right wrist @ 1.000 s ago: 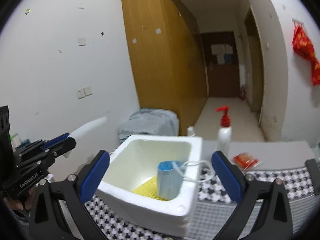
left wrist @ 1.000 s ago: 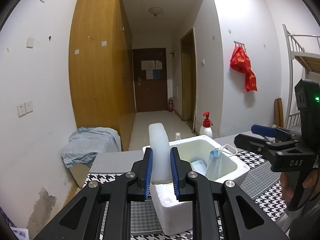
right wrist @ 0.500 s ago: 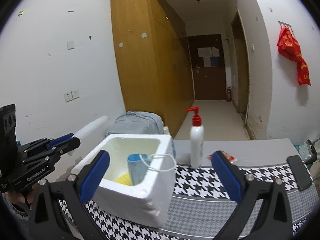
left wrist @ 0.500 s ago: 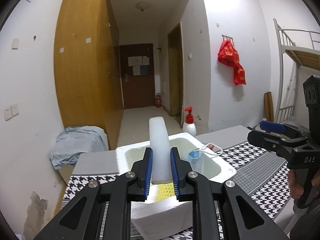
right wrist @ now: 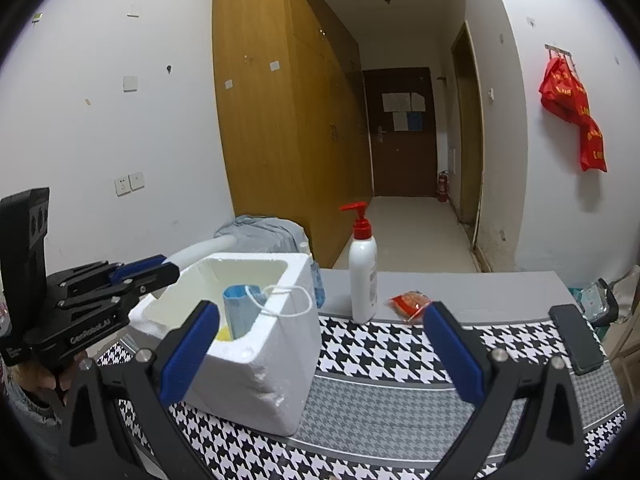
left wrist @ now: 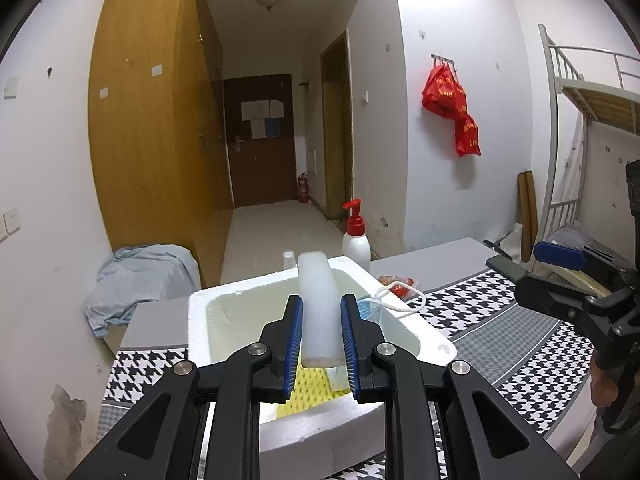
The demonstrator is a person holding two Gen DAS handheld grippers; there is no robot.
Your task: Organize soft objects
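Clamping the white foam tube in my left gripper, I hold it above the foam box. To seat it beside the mask, I'd lower slowly before letting go. My right gripper hangs wide apart, empty.

- My left hand-held gripper: matt black plastic, ribbed blue pads.
- White foam tube in it: smooth, faintly translucent.
- Box, centre: rough, crumbly white polystyrene.
- Worktop: woven houndstooth cloth.
- Pump bottle: glossy plastic.
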